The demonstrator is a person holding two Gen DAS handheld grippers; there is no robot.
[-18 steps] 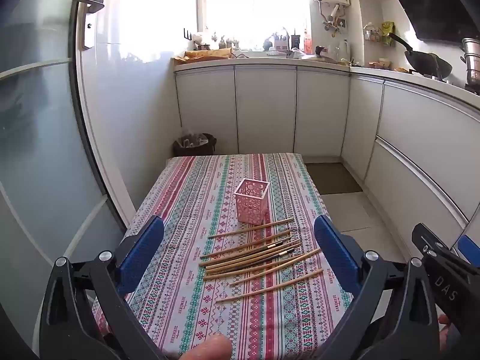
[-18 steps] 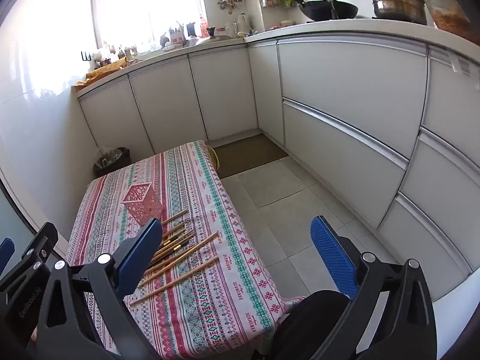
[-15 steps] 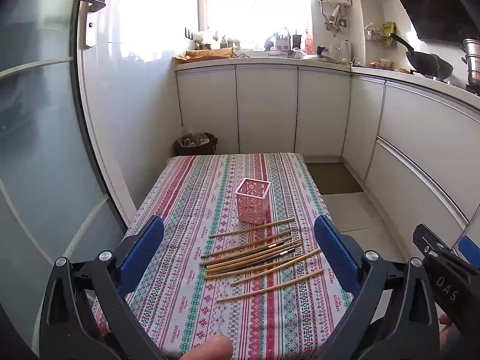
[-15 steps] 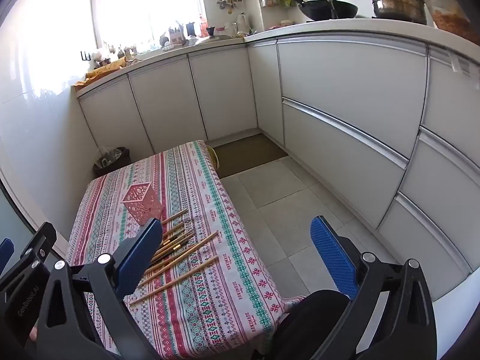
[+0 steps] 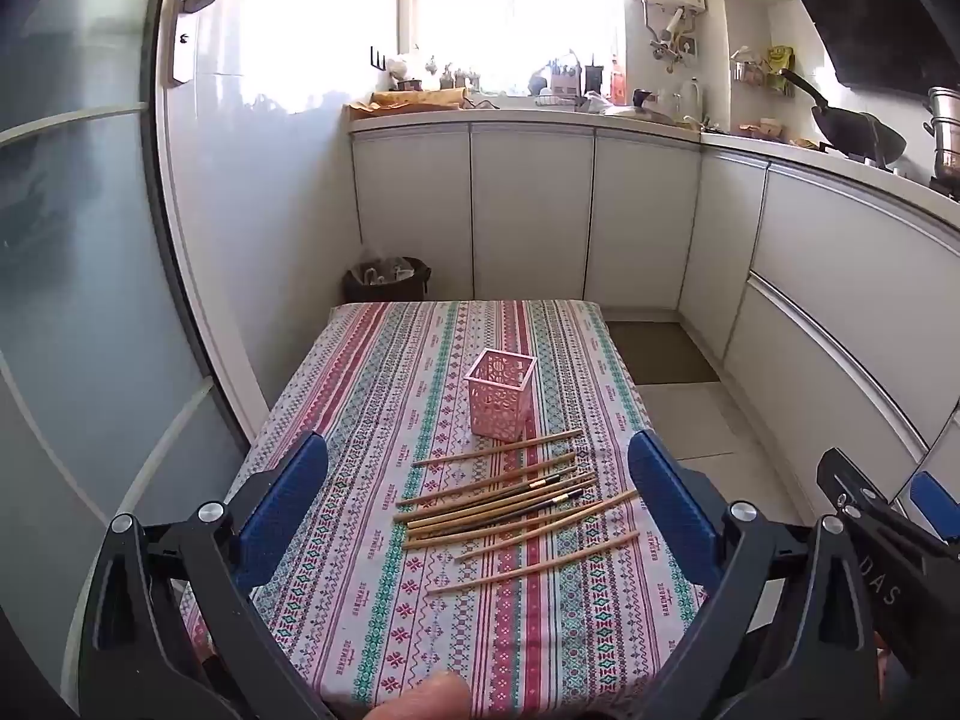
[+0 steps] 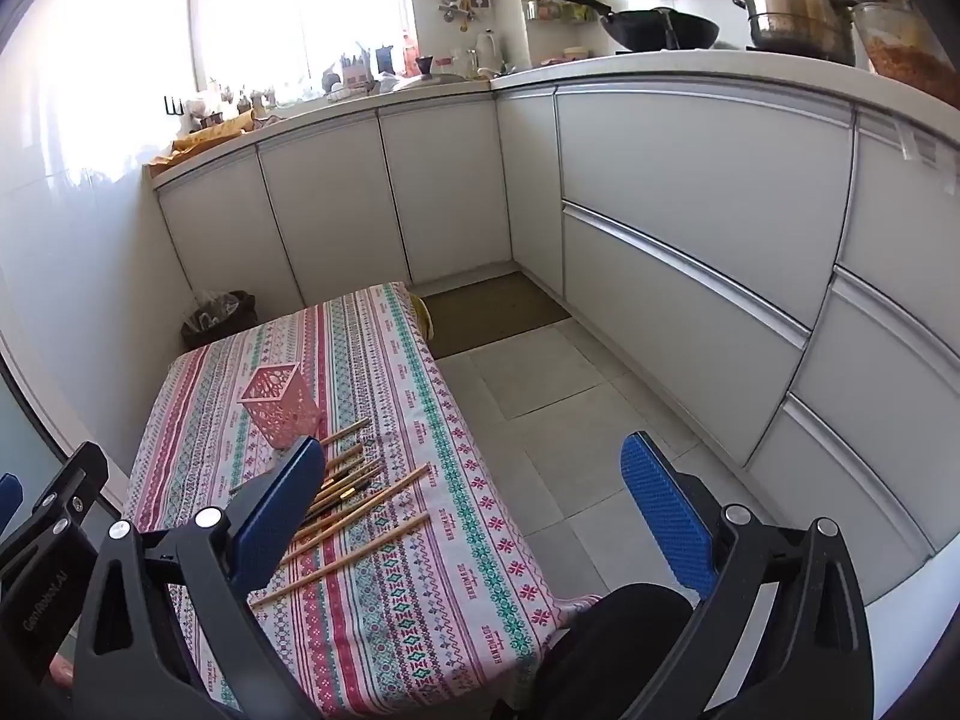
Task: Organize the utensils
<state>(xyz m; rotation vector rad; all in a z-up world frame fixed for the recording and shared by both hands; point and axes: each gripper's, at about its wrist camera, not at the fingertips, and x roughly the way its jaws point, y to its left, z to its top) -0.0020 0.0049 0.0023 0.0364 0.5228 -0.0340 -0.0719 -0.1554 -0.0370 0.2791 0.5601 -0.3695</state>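
A pink lattice holder (image 5: pixel 500 393) (image 6: pixel 281 405) stands upright and empty near the middle of a low table with a patterned cloth (image 5: pixel 360 396) (image 6: pixel 420 570). Just in front of it lie several wooden chopsticks (image 5: pixel 510 510) (image 6: pixel 366 507) in a loose fan, two of them dark-tipped. My left gripper (image 5: pixel 477 504) hovers above the table's near end, wide open, nothing between its blue pads. My right gripper (image 6: pixel 474 507) is held off the table's right side, also wide open and empty, its left pad (image 6: pixel 279 507) hiding part of the chopsticks.
White kitchen cabinets (image 6: pixel 690 192) run along the back and right, with a wok (image 6: pixel 660 30) and steel pots (image 6: pixel 792 0) on the counter. A dark bin (image 5: pixel 387 279) sits beyond the table's far end. A glass door (image 5: pixel 78 300) is on the left. Tiled floor (image 6: pixel 558 420) lies right of the table.
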